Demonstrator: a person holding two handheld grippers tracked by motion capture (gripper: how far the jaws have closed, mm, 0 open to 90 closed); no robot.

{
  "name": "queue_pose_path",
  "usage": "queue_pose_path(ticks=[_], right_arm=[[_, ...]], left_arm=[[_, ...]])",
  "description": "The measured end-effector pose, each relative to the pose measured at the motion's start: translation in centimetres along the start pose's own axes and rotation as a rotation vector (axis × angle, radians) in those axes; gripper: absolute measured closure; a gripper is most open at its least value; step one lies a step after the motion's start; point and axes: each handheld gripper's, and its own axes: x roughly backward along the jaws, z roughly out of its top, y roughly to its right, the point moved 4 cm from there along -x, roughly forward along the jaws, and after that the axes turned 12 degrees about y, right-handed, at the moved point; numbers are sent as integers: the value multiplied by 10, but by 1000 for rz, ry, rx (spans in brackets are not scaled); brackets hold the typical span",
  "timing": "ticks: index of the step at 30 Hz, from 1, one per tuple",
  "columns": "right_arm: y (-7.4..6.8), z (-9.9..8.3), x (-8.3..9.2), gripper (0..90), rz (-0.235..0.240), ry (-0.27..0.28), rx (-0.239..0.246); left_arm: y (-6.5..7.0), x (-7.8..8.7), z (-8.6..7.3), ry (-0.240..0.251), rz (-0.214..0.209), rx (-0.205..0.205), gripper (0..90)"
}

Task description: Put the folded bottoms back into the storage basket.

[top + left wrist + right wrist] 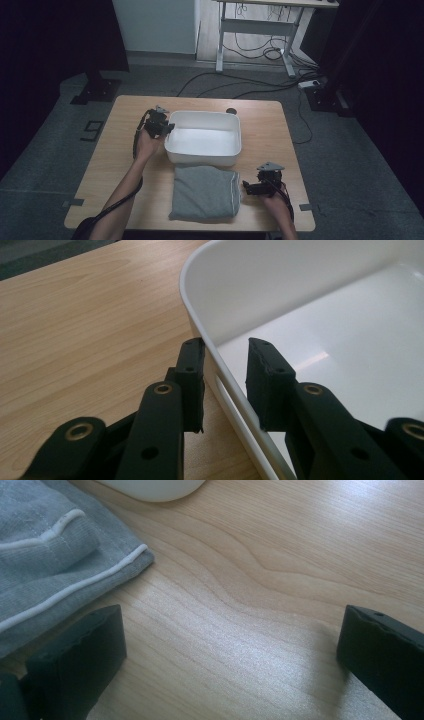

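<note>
Left tool [225, 385] straddles the white bin's [235, 150] left rim, jaws not quite pinching — rigid, light, slick plastic, so grip that wall. Right tool [230, 650] gapes empty beside the soft folded grey garment [205, 192] on the table [125, 165].

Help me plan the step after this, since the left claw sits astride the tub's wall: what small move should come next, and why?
Probably close the left claw the rest of the way. Its jaws straddle the white tub's wall, one outside, one inside, with a gap on the inner side. Gripping would steady the tub before the right claw, open beside the folded grey cloth, takes it.
</note>
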Motion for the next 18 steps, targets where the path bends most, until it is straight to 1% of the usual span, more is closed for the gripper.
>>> queue_pose_path(ticks=[3,4,6,9,11,13,15,16,17,18], right_arm=[[0,0,0,0,0,0,0],[0,0,0,0,0,0,0],[0,0,0,0,2,0,1],[0,0,0,0,2,0,1],[0,0,0,0,2,0,0],[0,0,0,0,2,0,1],[0,0,0,0,1,0,1],[0,0,0,0,1,0,0],[0,0,0,0,1,0,0],[0,0,0,0,2,-1,1]], left_arm=[[-1,1,0,3,-7,10,679],[-1,2,0,8,-13,20,674],[-1,5,1,23,-33,45,606],[-1,13,3,39,-46,46,535],[-3,21,4,57,-60,52,486],[-6,31,4,73,-58,50,454],[-11,40,2,75,-50,54,385],[-15,45,1,81,-37,53,363],[-15,45,1,81,-37,53,344],[-22,53,-2,92,-15,61,310]])
